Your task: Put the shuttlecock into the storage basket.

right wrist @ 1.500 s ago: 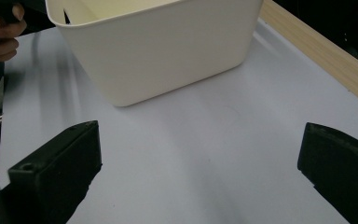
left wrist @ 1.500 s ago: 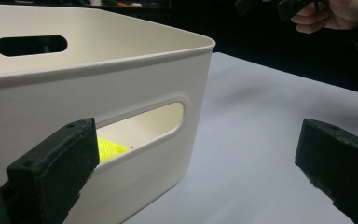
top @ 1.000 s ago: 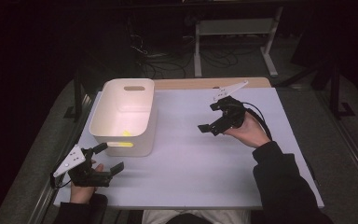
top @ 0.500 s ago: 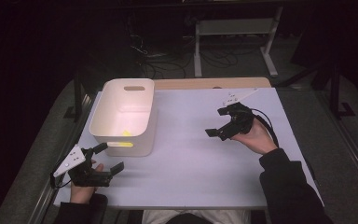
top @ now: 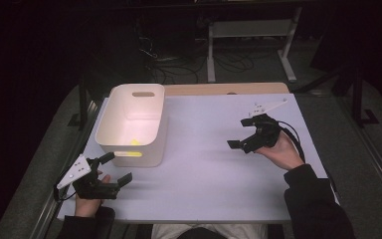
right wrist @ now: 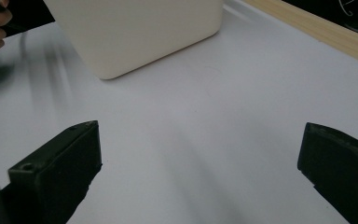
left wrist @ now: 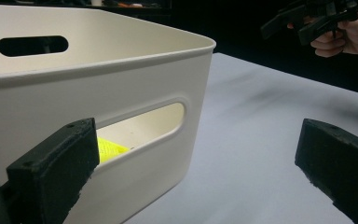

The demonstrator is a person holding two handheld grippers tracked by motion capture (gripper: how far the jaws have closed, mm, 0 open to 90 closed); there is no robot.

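A white plastic bin (top: 132,104) with handle slots stands at the table's left rear; it appears close up in the left gripper view as the bin (left wrist: 88,79) and farther off in the right gripper view as the bin (right wrist: 135,28). A yellow object (top: 135,142) lies inside it, glimpsed through the near slot as a yellow patch (left wrist: 108,148). My left gripper (top: 115,169) is open at the front left corner, just in front of the bin. My right gripper (top: 238,133) is open, held above the table's right side, with nothing between its jaws. It shows far off as the right gripper (left wrist: 307,21).
The white table top (top: 204,164) has a wooden strip (top: 229,88) along its far edge. A metal frame and cables (top: 248,40) stand on the dark floor behind. A rail (top: 49,214) runs along the left side.
My right gripper has drawn back from the far right toward the near right of the table. The left gripper has stayed in place.
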